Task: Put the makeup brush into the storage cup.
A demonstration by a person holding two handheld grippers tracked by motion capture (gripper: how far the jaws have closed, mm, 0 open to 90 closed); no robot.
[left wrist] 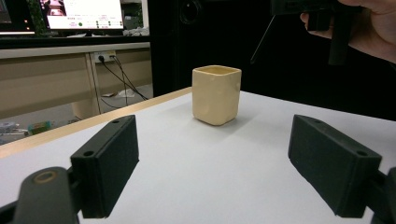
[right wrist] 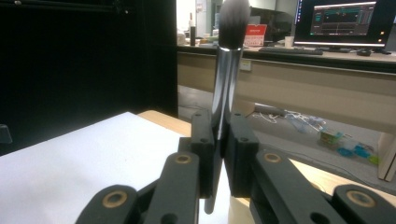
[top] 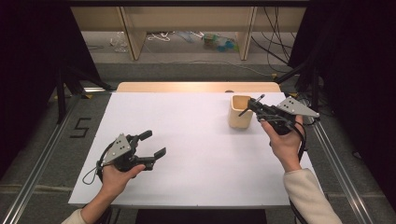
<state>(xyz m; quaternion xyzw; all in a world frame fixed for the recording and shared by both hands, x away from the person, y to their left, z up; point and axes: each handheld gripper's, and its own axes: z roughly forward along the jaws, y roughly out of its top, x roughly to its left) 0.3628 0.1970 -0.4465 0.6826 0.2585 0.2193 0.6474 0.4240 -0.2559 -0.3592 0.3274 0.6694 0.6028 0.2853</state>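
A cream square cup (top: 240,112) stands upright on the white table top (top: 196,154), right of centre toward the back. My right gripper (top: 255,107) hovers just right of the cup's rim, shut on a makeup brush (top: 260,98). In the right gripper view the brush (right wrist: 228,60) stands straight up between the closed pads, silver ferrule and dark bristles on top, with my right gripper (right wrist: 219,140) clamped on its handle. My left gripper (top: 155,143) rests open near the front left with nothing in it. It faces the cup (left wrist: 216,93), which stands well beyond its fingers (left wrist: 109,163).
A wooden strip (top: 196,87) edges the table's far side. Beyond it are shelf legs and loose cables (top: 161,36) on the floor. A metal rail (top: 336,158) runs along the right side. A taped "5" (top: 80,127) marks the floor at left. A monitor (right wrist: 343,18) glows in the background.
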